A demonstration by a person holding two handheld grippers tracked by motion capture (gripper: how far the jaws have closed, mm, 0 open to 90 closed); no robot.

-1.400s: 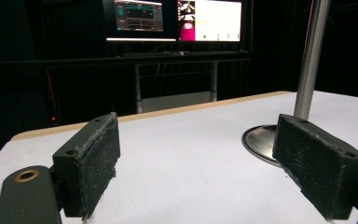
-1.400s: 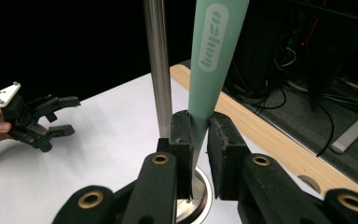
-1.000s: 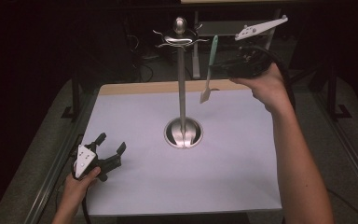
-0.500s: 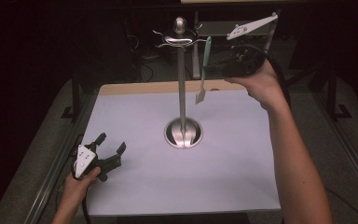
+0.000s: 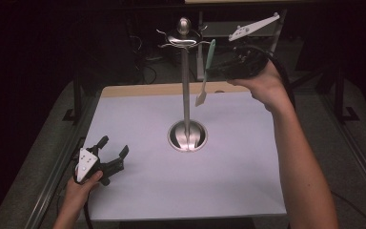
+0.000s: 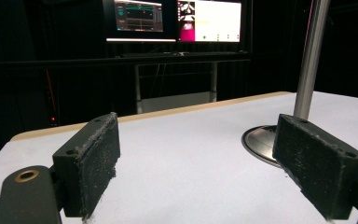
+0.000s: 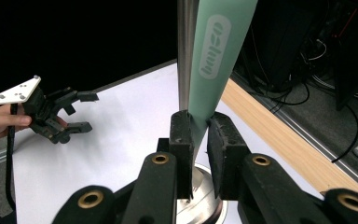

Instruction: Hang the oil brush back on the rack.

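We see the right hand-held gripper clamped on a green spatula beside the stand. At the worktop's seven o'clock, the left hand-held gripper rests, jaws apart.

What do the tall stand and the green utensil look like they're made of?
The stand looks like polished metal: its pole and round base mirror the light. The green utensil, clamped in the right gripper, looks like matte plastic or silicone, smooth and without glare.

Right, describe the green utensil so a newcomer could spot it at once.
Start at the tall steel stand in the middle of the white table. Just to its right, near the hooks at the top, hangs a mint-green spatula, clamped in the right hand-held gripper. It is the one coloured thing among metal and black parts.
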